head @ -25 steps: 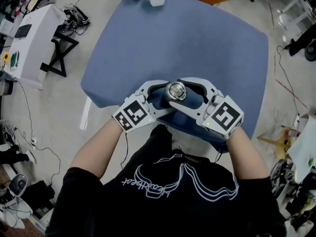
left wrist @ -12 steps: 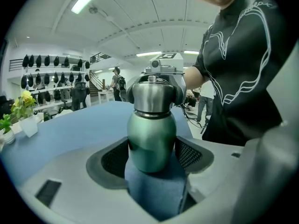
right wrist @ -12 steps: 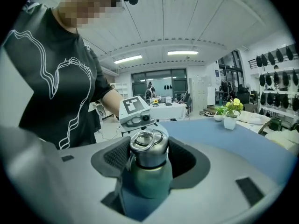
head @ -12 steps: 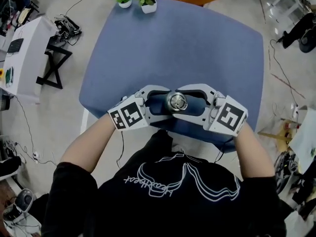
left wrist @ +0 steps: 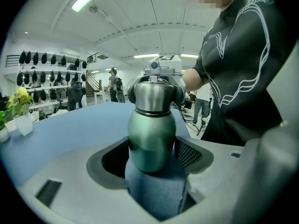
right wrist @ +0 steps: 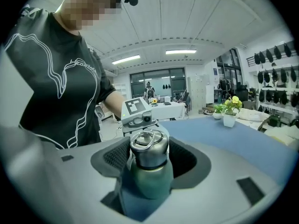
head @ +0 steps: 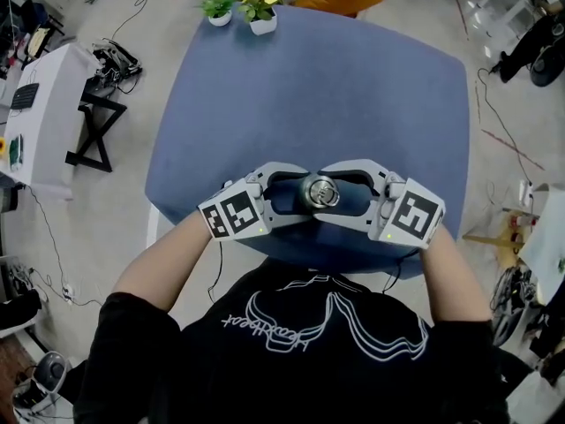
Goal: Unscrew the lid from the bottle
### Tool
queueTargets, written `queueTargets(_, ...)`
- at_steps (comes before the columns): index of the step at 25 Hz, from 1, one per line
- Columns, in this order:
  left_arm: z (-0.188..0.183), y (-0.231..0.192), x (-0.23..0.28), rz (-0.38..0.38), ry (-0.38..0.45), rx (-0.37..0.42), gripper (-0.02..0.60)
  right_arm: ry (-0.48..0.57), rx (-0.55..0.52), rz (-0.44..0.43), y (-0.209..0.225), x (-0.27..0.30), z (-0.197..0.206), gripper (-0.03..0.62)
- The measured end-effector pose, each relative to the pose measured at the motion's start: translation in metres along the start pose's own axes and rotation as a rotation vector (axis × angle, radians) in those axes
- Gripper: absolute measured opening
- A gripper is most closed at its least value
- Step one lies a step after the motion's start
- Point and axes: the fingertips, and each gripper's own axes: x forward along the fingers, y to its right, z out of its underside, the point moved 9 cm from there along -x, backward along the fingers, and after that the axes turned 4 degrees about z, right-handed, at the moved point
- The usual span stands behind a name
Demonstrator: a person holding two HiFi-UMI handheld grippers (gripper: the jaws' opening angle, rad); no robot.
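The left hand-held gripper (head: pixel 300 196) is clamped round the green body of the bottle (left wrist: pixel 152 139), and the right hand-held gripper (head: pixel 341 193) grips the silver lid (right wrist: pixel 148 149), which is still on the neck with a ring on top. The two meet nose to nose in the lower middle of the head view, with the bottle upright between them above the near edge of the blue bench (head: pixel 353 87). Two small potted plants (head: pixel 240 5) stand at the bench's far edge, top of frame, left of centre.
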Motion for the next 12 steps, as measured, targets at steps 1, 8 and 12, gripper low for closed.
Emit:
queueTargets(1,0.0,0.001,0.0,-0.013,0.002,-0.006,0.31,0.005,0.014,0.013,-0.001,0.0,0.001,0.279)
queueTargets(8,0.0,0.015,0.004,-0.156,0.023,-0.071,0.31,0.066,0.083,0.227,-0.016,-0.011,0.009,0.353)
queueTargets(12,0.0,0.025,0.005,-0.265,0.052,-0.118,0.31,0.084,0.11,0.342,-0.024,-0.01,0.004,0.334)
